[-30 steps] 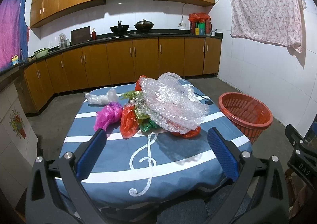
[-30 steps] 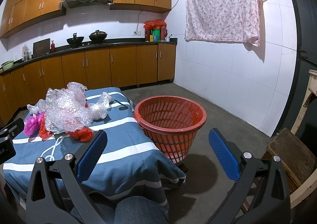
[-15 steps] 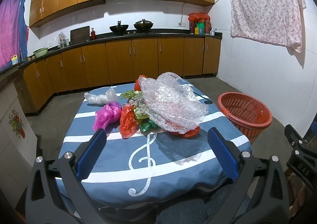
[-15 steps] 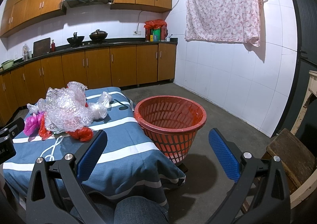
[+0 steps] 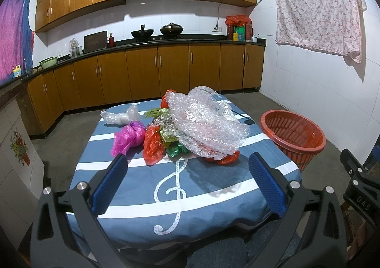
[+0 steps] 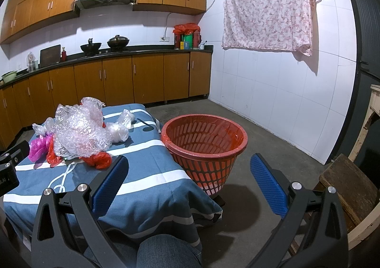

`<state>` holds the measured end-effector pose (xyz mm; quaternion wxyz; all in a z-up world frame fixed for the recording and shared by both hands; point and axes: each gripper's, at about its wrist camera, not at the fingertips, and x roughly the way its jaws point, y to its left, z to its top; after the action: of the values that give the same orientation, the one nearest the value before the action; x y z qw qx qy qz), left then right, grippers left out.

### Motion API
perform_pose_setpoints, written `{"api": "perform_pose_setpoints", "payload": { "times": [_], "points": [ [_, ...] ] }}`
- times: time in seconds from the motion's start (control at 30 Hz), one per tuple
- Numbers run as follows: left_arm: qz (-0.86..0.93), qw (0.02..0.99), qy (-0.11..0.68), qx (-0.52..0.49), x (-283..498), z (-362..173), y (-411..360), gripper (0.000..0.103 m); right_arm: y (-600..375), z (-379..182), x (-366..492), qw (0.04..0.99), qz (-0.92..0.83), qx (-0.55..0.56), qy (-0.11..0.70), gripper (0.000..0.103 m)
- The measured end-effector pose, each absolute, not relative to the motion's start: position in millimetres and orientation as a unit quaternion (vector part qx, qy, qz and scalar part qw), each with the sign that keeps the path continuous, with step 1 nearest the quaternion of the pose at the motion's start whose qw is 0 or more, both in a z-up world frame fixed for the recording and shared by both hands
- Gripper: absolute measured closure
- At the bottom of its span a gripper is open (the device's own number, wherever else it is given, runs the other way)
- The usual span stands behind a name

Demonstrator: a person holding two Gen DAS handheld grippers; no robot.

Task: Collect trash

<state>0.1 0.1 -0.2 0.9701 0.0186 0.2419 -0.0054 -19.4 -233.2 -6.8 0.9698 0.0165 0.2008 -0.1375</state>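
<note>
Lying heaped mid-table, the bubble wrap (image 5: 206, 125) covers red, green and pink bags (image 5: 128, 138) on the blue cloth (image 5: 147, 187). Left gripper (image 5: 187, 180) hovers short of the pile, jaws spread, empty. Right gripper (image 6: 188, 179) gapes empty toward the red basket (image 6: 204, 147) beside the table's edge, bare floor beyond.

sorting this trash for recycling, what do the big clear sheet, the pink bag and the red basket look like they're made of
Bubble wrap: clear plastic film, judging by its glossy, bubbled, crinkled surface.
Pink bag: thin plastic film, likely; it is translucent, shiny and crumpled.
Red basket: rigid moulded plastic, apparently, with slotted walls, a smooth rim and a thin red liner inside.
</note>
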Motion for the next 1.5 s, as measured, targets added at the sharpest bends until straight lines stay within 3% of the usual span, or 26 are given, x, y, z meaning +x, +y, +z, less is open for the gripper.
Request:
{"api": "perform_pose_setpoints", "payload": {
  "times": [0.63, 0.97, 1.37, 1.43, 1.5],
  "points": [
    [0.059, 0.966, 0.252, -0.003, 12, -15, 38, 0.004, -206, -6, 17, 0.976, -0.04, 0.029, 0.211, 0.002],
    [0.122, 0.959, 0.253, -0.044, 27, -22, 105, 0.004, -153, -8, 82, 0.966, 0.045, 0.03, 0.252, 0.019],
    [0.153, 0.955, 0.247, -0.063, 26, -26, 145, 0.004, -82, -31, 87, 0.959, 0.101, -0.058, 0.257, 0.019],
    [0.156, 0.954, 0.247, -0.067, 25, -26, 150, 0.004, -73, -36, 95, 0.957, 0.095, -0.081, 0.261, 0.023],
    [0.157, 0.954, 0.247, -0.072, 25, -28, 156, 0.004, -66, -43, 101, 0.953, 0.09, -0.103, 0.268, 0.034]
  ]
}}
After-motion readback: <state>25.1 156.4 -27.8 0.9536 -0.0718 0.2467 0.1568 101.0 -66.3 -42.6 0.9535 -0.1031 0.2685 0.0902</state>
